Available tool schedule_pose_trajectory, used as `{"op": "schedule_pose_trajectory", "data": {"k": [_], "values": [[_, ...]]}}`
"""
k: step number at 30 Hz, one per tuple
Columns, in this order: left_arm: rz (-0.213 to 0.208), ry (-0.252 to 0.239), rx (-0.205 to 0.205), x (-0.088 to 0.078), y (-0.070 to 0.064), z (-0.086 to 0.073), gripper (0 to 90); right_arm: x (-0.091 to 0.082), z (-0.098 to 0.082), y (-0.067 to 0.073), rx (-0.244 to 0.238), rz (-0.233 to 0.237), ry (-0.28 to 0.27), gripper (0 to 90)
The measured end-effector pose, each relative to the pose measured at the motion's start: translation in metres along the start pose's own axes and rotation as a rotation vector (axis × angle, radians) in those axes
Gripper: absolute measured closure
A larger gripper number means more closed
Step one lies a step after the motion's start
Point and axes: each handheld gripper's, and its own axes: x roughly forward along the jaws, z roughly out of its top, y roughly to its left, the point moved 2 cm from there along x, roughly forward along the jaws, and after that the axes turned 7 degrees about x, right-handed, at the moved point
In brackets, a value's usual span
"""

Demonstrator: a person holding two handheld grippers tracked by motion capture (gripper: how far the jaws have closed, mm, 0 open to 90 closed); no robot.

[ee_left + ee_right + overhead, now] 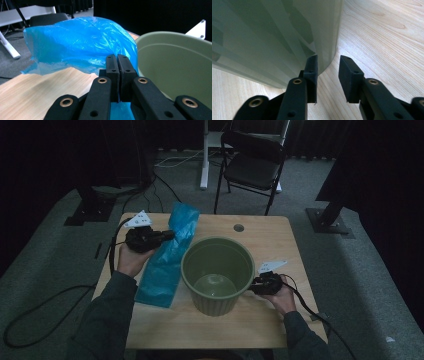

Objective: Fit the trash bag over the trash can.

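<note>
A ribbed green pot [217, 275] stands upright and empty in the middle of the wooden table [260, 325]. To its left a blue plastic bag [167, 257] lies stretched along the table. My left gripper [166, 236] is shut on the bag's upper part. In the left gripper view the jaws [117, 61] are pressed together on the crumpled blue bag [80, 42], with the pot's rim [175, 62] at the right. My right gripper [252, 287] is low at the pot's right side. It is open [328, 61] and holds nothing; one jaw is close against the pot wall [274, 35].
A small round hole [238, 227] is in the tabletop behind the pot. Beyond the table, a black folding chair [252, 162] and a white desk leg [204, 155] stand on the carpet. Dark stand bases [330, 222] and cables [30, 320] lie on the floor at both sides.
</note>
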Motion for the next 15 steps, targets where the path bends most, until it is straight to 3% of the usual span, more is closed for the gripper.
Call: {"op": "schedule_pose_trajectory", "data": {"k": [7, 15], "values": [[-0.012, -0.013, 0.012, -0.003, -0.003, 0.010, 88.2, 0.000, 0.000, 0.001, -0.008, 0.025, 0.007, 73.3], [-0.057, -0.039, 0.028, -0.004, -0.011, 0.026, 88.1, 0.000, -0.001, 0.001, -0.014, 0.028, 0.015, 73.7]]}}
